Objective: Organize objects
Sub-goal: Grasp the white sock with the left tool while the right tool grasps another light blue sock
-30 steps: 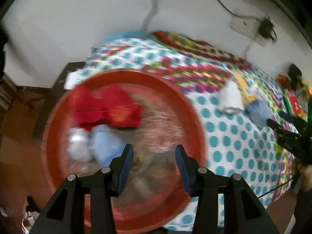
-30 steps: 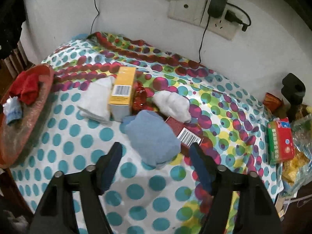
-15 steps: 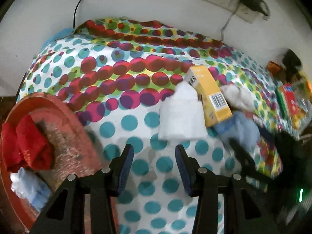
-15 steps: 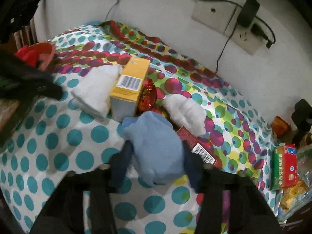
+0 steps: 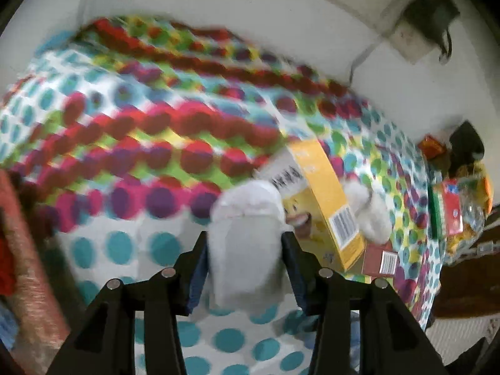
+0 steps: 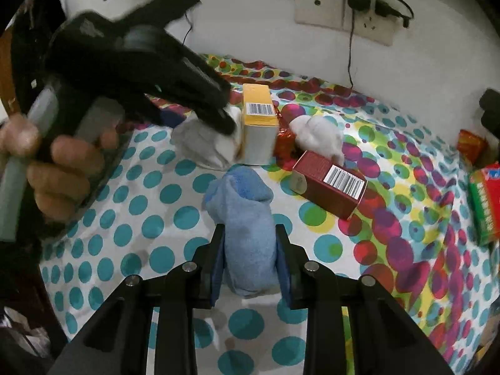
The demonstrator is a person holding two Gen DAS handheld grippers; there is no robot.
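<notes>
A rolled white sock [image 5: 247, 218] lies on the spotted cloth against a yellow box [image 5: 325, 193]. My left gripper [image 5: 245, 243] straddles it, jaws opening slightly, pads beside the sock without squeezing it. The right wrist view shows that gripper's black fingers [image 6: 218, 115] coming down on the white sock [image 6: 203, 143], with a person's hand [image 6: 59, 168] on the handle. Nearer the front edge, my right gripper [image 6: 249, 231] is shut on a rolled light blue sock [image 6: 237, 187], whose top sticks out past the fingertips.
A dark red box [image 6: 331, 184], a fluffy white sock [image 6: 318, 134] and a red wrapper [image 6: 284, 137] lie behind the blue sock. A red tray [image 5: 28, 250] holding red socks sits at the left edge. Snack packets [image 6: 484, 200] crowd the right; a wall socket [image 6: 343, 12] is behind.
My left gripper swung from above the red tray across to the white sock and now straddles it. My right gripper closed on the blue sock.
</notes>
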